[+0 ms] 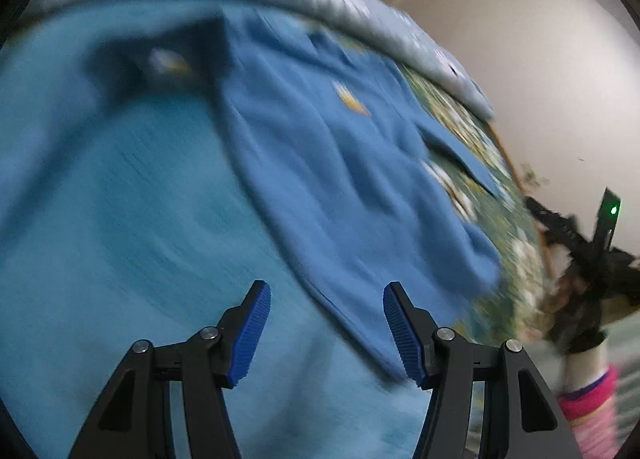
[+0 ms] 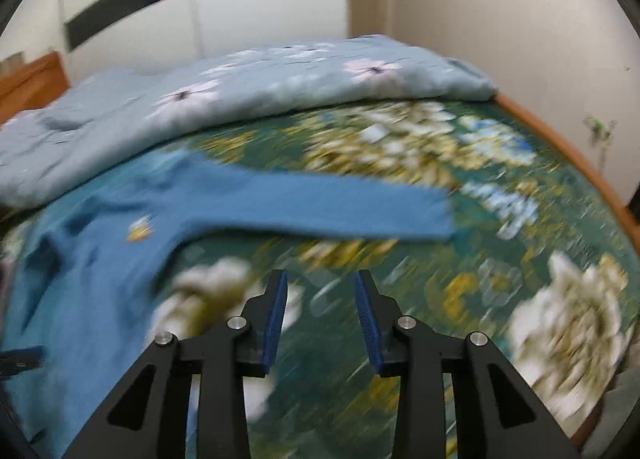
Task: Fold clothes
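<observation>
While both grippers gape | blue shirt on floral bedsheet (blurred) | white wall

No legible text, label, brand, number or sign is present in either view. Both pictures are motion-blurred. One small emblem in white and yellow sits on the chest of the blue shirt, at about 12 o'clock from frame centre in the left wrist view and at about 9 o'clock in the right wrist view; its form cannot be resolved and no lettering can be made out on it. A second pale patch on the turquoise garment, at about 10 o'clock in the left wrist view, is equally unreadable.
</observation>
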Tool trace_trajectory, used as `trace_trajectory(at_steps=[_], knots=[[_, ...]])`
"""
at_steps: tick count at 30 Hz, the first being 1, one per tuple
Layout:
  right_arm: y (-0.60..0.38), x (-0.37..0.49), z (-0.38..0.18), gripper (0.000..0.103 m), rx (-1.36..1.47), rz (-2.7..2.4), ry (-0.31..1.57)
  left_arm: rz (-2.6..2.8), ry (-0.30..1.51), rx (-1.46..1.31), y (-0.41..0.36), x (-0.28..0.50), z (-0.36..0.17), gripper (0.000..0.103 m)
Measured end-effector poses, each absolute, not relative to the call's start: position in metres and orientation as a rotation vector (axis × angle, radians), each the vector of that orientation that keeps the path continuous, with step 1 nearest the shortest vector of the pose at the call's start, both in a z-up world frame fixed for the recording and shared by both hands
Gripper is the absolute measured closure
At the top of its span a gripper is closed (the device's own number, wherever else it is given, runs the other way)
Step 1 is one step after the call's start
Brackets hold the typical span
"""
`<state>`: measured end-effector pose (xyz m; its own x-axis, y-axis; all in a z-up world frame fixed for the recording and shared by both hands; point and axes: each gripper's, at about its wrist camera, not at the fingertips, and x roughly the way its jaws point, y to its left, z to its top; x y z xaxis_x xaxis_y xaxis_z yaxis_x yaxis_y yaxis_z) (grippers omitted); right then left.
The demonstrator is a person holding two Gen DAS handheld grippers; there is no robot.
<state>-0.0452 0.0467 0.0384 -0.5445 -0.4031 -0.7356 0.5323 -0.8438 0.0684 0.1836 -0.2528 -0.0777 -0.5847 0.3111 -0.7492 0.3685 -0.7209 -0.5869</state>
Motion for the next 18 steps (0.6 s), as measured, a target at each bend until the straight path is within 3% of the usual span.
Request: trace_trajectory(at_steps=[7,10,12,13,18], knots=[[0.057,0.032,0.024,0.065,1.068,-2.285,0.141,-2.47,1.174,1.416,-0.219,0.177,-0.085,0.044],[0.066,0.043,0.021,0.065,1.085,-2.274,0.091,-2.448,1.152,1.424,-0.21,0.172,-0.086,0.057],[0.073,0.045,0.02,0.065,1.098,-2.276,0.052,-2.432,1.144,1.428,-0.206,0.169,-0.088,0.076],[0.076,0.045,0.019,0.065,1.106,-2.278,0.029,-2.425,1.165,1.431,-0.205,0.168,-0.09,0.099],[0.089,0.054,0.014,0.065,1.132,-2.269,-0.041,-2.416,1.344,1.375,-0.226,0.191,-0.089,0.1]])
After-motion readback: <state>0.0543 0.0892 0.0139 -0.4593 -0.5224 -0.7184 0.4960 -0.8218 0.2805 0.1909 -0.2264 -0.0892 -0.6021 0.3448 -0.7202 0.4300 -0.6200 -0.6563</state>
